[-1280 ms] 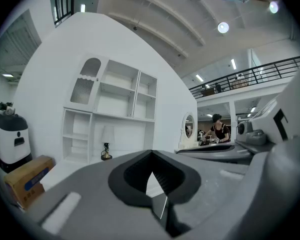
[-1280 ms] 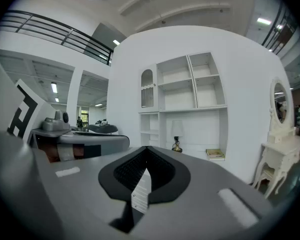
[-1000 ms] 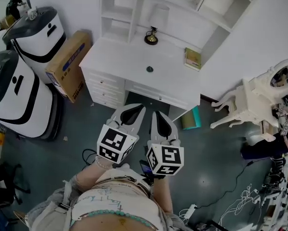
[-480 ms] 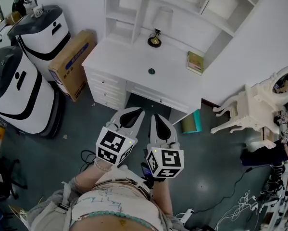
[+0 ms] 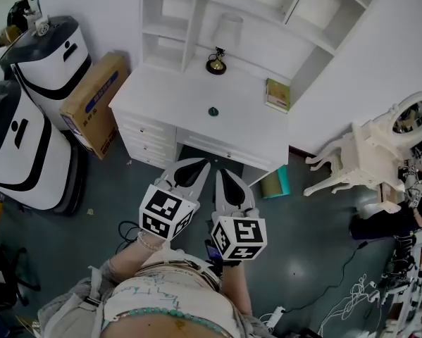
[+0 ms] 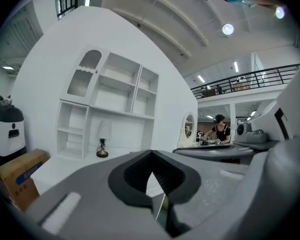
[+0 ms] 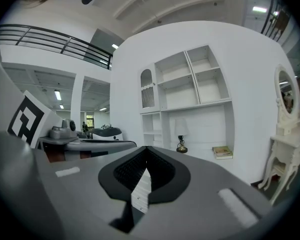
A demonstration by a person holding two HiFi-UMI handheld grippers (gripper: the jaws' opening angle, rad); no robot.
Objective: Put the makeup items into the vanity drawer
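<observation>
Small dark round item point(image 5: 213, 111): lies alone on the white table point(image 5: 161, 94), about mid-top, slightly towards the front edge. Too small to tell what kind of item it is.

Centre drawer point(image 5: 222, 148): in the table's front face, closed. Stack of drawers point(image 5: 149, 134) at the table's left end, also closed.

Lamp point(image 5: 215, 61): brass foot, pale shade, at the back of the table against the shelf unit point(image 5: 170, 21). Book point(image 5: 277, 94) flat at the table's right end.

Left claw point(image 5: 202, 165): held over the floor just in front of the table, tip towards the centre drawer, jaws brought together, nothing between them. Right claw point(image 5: 220, 167): just beside it, same heading, jaws likewise together and empty. Neither touches the table.

Cardboard box point(image 5: 91, 103): leans at the table's left end. Two white-and-black machines point(image 5: 20, 143) beyond it, farther left. Teal bin point(image 5: 275, 184) on the floor under the table's right front corner. White ornate furniture piece point(image 5: 362, 157) tipped over well to the table's right.
</observation>
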